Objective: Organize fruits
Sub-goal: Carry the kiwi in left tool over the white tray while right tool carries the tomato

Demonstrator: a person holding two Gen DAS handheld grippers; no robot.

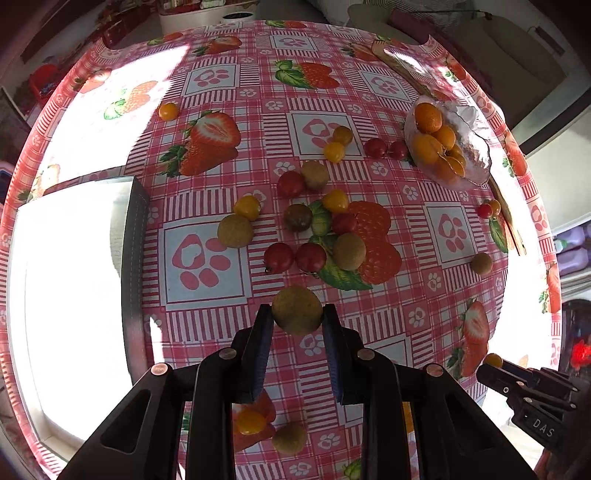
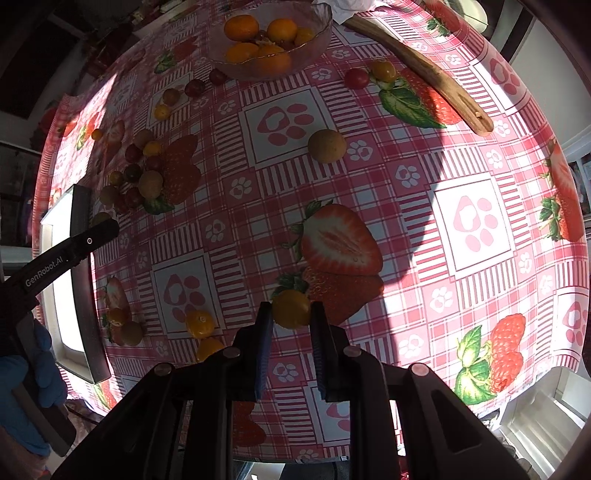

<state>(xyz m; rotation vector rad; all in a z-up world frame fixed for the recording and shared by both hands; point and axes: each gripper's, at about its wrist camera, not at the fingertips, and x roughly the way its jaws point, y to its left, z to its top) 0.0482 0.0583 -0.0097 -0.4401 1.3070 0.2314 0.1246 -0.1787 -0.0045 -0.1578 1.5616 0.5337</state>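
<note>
My left gripper (image 1: 297,314) is shut on a brown round fruit (image 1: 297,309), held above the strawberry-print tablecloth. My right gripper (image 2: 291,312) is shut on a yellow cherry tomato (image 2: 291,308). A cluster of red tomatoes (image 1: 279,257), yellow tomatoes (image 1: 335,201) and brown fruits (image 1: 235,230) lies mid-table ahead of the left gripper. A glass bowl (image 2: 314,44) holding orange fruits (image 2: 241,27) stands at the far side; it also shows in the left wrist view (image 1: 472,147). The right gripper shows at the lower right of the left wrist view (image 1: 495,363).
A white tray with a dark rim (image 1: 135,258) lies on the left, also in the right wrist view (image 2: 83,280). A wooden utensil (image 2: 424,70) lies by the bowl. A lone brown fruit (image 2: 327,146) and loose tomatoes (image 2: 199,324) sit on the cloth.
</note>
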